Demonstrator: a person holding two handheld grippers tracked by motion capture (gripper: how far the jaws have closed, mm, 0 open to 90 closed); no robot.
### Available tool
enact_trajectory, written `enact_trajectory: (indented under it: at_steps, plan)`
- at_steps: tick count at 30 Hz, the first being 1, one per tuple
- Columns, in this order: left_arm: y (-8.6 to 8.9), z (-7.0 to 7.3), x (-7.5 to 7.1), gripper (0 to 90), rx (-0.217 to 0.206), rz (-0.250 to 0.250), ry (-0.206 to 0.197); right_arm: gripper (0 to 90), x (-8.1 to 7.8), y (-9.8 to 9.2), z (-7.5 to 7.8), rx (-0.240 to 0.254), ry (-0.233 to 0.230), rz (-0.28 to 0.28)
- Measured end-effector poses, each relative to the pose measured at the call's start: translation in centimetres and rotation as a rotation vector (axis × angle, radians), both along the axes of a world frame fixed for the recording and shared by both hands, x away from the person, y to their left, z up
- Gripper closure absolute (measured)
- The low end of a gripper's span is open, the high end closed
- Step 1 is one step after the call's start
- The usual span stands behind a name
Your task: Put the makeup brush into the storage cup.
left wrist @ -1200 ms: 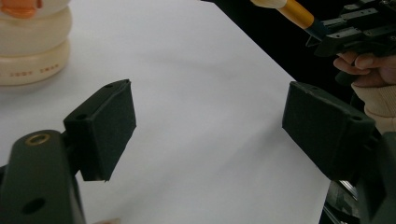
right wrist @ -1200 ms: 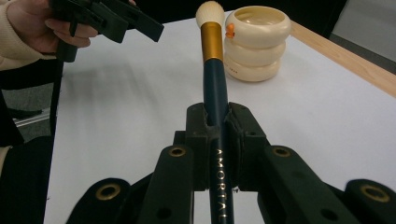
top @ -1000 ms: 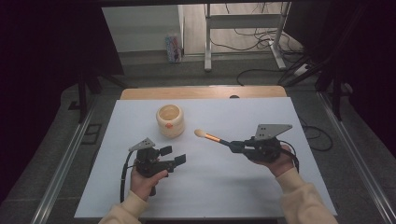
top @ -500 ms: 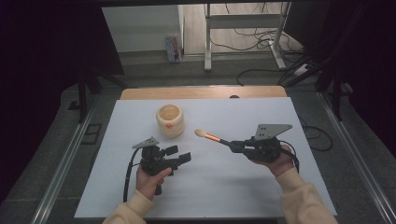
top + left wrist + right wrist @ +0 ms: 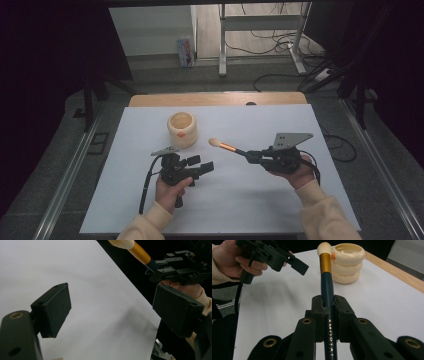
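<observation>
Fingers of the right gripper [image 5: 328,315] are closed on the dark handle of a makeup brush [image 5: 325,277], clamping it low on the shaft so that the gold collar and pale bristle head project well forward of the pads. This grip appears chosen to leave the working end free and in clear sight of the gripper's own camera. In the high view the brush [image 5: 227,146] is held off the white surface [image 5: 280,210], pointing left and slightly far, with its bristle tip near a cream ribbed pot [image 5: 182,129] but apart from it. The pot stands upright on the far-left part of the surface with its mouth open upward, which would suit receiving the brush head from above. Fingers of the left gripper [image 5: 200,165] are spread wide and hold nothing; in the left gripper view white surface shows between the two black pads [image 5: 53,310]. That gripper is held just above the surface, near and to the left of the brush, aimed rightward toward the right gripper, probably to keep it ready without obstructing the brush.
</observation>
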State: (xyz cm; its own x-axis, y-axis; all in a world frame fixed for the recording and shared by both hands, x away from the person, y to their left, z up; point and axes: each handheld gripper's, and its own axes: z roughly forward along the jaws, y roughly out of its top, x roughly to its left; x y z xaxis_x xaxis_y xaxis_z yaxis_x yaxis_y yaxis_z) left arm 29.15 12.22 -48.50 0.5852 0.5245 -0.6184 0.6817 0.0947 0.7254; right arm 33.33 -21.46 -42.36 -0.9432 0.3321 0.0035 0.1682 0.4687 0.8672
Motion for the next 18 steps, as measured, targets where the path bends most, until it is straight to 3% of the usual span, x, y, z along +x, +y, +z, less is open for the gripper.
enact_trajectory:
  at_steps: [18]
  plan:
    - [-1.6, 0.2, 0.8, 17.3, -0.091, -0.007, 0.031, 80.3, -0.1, 0.1, 0.1, -0.002, -0.012, -0.007]
